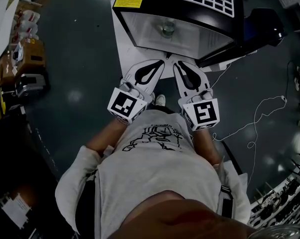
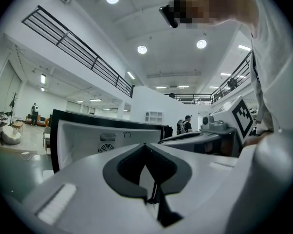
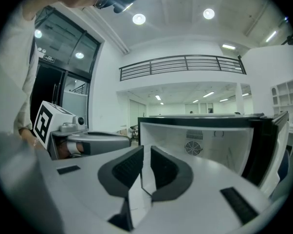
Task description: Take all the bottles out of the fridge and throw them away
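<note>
Holding two white two-jaw tools side by side, both pointing at the small black fridge with a white plastic interior point(image 1: 190, 20). Its door stands open.

- Left gripper point(image 2: 146, 147): jaws fully together, dark pads meeting at the tips, nothing between them.
- Right gripper point(image 3: 146, 149): same, jaws pressed together and empty.
- Jaw tips are near each other in the head view, just short of the fridge opening and touching nothing.
- Clear plastic bottle with a pale cap point(image 1: 167, 30): upright inside the fridge, seen from above towards the middle of the compartment. It is beyond both sets of tips and apart from them. Only the head view shows it; in both gripper views the tool bodies cover the lower compartment.
- Back wall of the fridge shows a round fan grille point(image 3: 194, 148).
- Yellow rectangular sticker point(image 1: 128, 2) sits on the fridge top at its left corner.
</note>
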{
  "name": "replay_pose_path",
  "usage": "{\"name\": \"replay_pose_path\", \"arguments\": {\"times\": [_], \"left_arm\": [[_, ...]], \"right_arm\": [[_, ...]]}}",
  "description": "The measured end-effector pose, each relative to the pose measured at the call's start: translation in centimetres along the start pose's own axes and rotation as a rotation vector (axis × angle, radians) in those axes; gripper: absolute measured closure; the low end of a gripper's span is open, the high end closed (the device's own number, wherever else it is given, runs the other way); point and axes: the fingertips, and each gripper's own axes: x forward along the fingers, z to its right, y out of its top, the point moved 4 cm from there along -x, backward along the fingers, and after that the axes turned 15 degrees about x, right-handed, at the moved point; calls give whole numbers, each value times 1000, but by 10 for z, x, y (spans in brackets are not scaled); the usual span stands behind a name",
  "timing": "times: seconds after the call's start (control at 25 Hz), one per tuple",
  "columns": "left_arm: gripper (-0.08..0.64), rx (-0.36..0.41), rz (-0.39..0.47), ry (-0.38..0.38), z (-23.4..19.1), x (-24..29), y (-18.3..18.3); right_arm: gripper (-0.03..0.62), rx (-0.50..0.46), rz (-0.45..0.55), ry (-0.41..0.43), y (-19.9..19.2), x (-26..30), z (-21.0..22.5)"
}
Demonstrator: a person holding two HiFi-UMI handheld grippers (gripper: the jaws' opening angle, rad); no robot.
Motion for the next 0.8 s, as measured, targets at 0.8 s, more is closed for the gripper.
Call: {"name": "replay_pose_path", "arguments": {"times": [0.8], "left_arm": [[551, 68, -8, 22, -49, 43, -57]], "right_arm": [[465, -44, 1, -78, -37, 72, 57]]}}
